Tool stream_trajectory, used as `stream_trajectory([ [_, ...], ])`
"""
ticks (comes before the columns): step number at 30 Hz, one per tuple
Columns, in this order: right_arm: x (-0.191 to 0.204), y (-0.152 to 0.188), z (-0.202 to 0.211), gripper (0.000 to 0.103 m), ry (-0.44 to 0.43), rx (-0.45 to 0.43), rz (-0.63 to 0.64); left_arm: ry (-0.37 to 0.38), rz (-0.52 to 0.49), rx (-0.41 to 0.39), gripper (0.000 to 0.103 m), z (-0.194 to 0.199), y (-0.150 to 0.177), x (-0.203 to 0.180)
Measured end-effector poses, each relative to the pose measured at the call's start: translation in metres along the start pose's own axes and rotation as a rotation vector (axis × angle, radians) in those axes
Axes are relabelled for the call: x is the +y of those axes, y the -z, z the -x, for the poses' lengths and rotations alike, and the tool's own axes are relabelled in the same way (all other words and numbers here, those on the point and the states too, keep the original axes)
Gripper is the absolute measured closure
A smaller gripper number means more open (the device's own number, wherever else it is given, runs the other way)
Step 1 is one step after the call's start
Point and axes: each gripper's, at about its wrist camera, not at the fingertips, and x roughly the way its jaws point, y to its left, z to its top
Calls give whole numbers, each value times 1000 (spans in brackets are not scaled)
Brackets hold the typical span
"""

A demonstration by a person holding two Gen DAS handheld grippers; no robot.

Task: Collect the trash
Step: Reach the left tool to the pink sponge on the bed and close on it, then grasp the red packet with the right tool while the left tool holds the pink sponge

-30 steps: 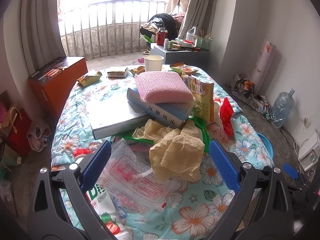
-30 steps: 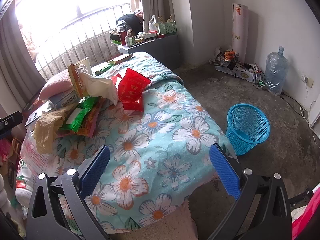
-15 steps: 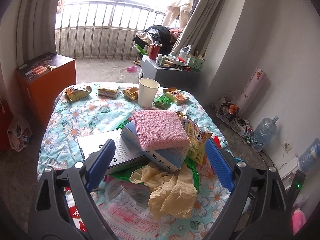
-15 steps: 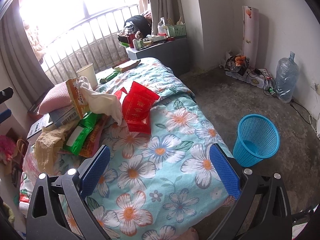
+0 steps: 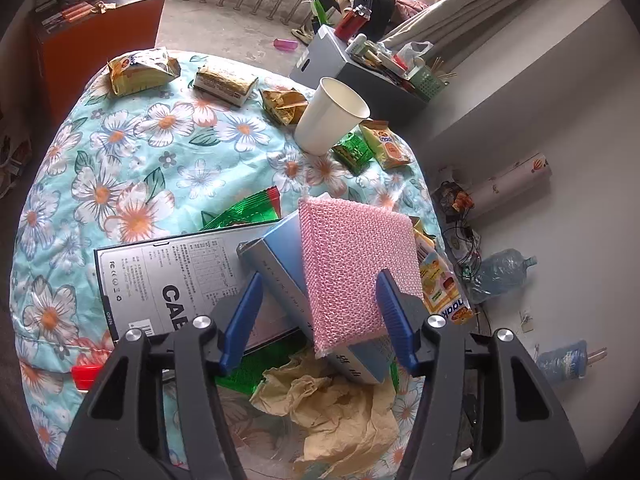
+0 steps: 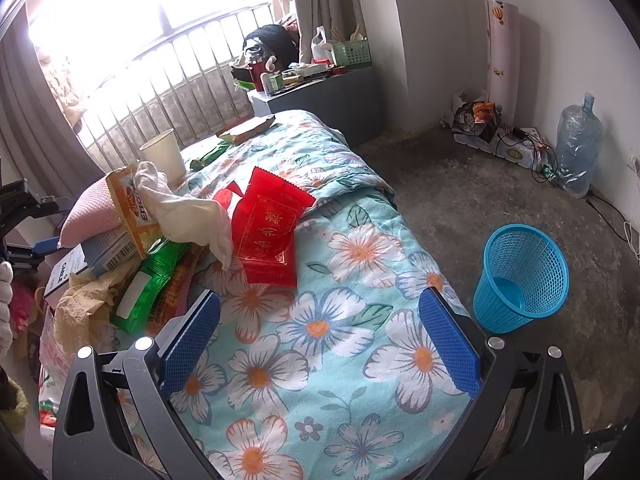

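A floral-covered table (image 5: 120, 184) holds trash: a white paper cup (image 5: 330, 116), snack wrappers (image 5: 140, 70), crumpled tan paper (image 5: 336, 412), red packets (image 6: 268, 232) and a white crumpled cloth (image 6: 188, 212). My left gripper (image 5: 320, 316) is open and empty, high above the pink sponge (image 5: 356, 268) and the blue box under it. My right gripper (image 6: 316, 344) is open and empty above the table's near end. A blue waste basket (image 6: 520, 276) stands on the floor to the right.
A white flat box (image 5: 172, 276) lies under the blue box. An orange crate (image 5: 92, 28) stands at the far left, a grey cabinet (image 6: 320, 100) with clutter at the back. A water jug (image 6: 578, 144) and cables lie by the right wall.
My left gripper has risen and moved forward over the table, now looking down on the sponge and cup. My right gripper has shifted slightly forward and left; both stay open.
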Motion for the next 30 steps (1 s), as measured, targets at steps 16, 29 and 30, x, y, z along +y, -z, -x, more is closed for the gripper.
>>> stream_trajectory([
  [16, 5, -22, -27, 11, -38, -3, 0, 117, -39, -58, 84, 14, 3, -1],
  [29, -25, -70, -66, 30, -295, 68, -157, 240, -46, -143, 89, 52, 7, 1],
  [30, -30, -76, -74, 30, -350, 88, -189, 249, -48, -152, 89, 55, 7, 0],
])
